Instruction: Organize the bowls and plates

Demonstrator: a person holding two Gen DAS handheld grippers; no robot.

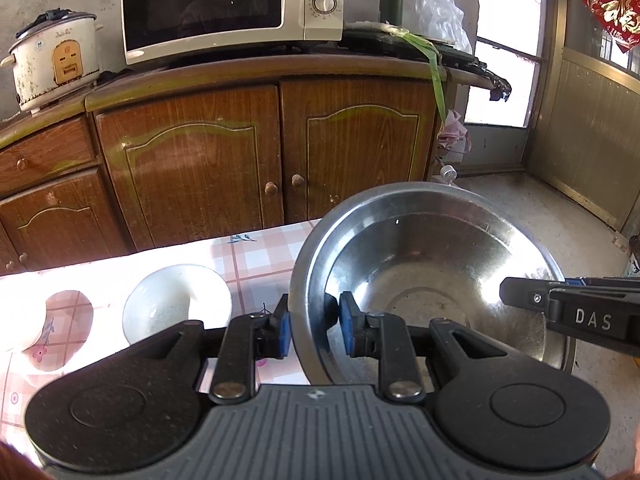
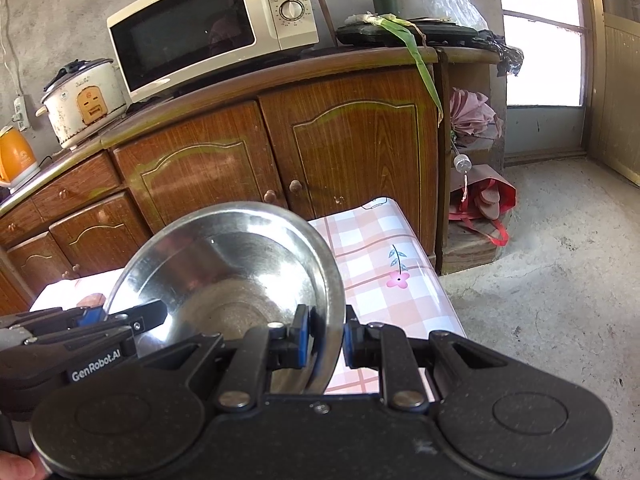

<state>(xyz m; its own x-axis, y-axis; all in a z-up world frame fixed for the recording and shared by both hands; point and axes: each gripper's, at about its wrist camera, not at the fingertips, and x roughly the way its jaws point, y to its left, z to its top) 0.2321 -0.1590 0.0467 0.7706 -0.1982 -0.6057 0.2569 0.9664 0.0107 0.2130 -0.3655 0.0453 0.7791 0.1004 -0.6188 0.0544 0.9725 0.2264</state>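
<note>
Steel bowl (image 1: pixel 432 276) is held between both grippers over the near edge of the checked table (image 2: pixel 372 248) — round, shiny, scuffed flat bottom, thin rolled rim. Left gripper (image 1: pixel 314 326) clamped tight on the rim's left side, blue pads one inside, one outside the wall. Right gripper (image 2: pixel 324 338) clamped likewise on the opposite rim. White ceramic bowl (image 1: pixel 176 302) sits on the cloth, just left of the steel one. Behind: wood-grain cabinet (image 1: pixel 224 152), cream microwave (image 1: pixel 232 4) on top.
</note>
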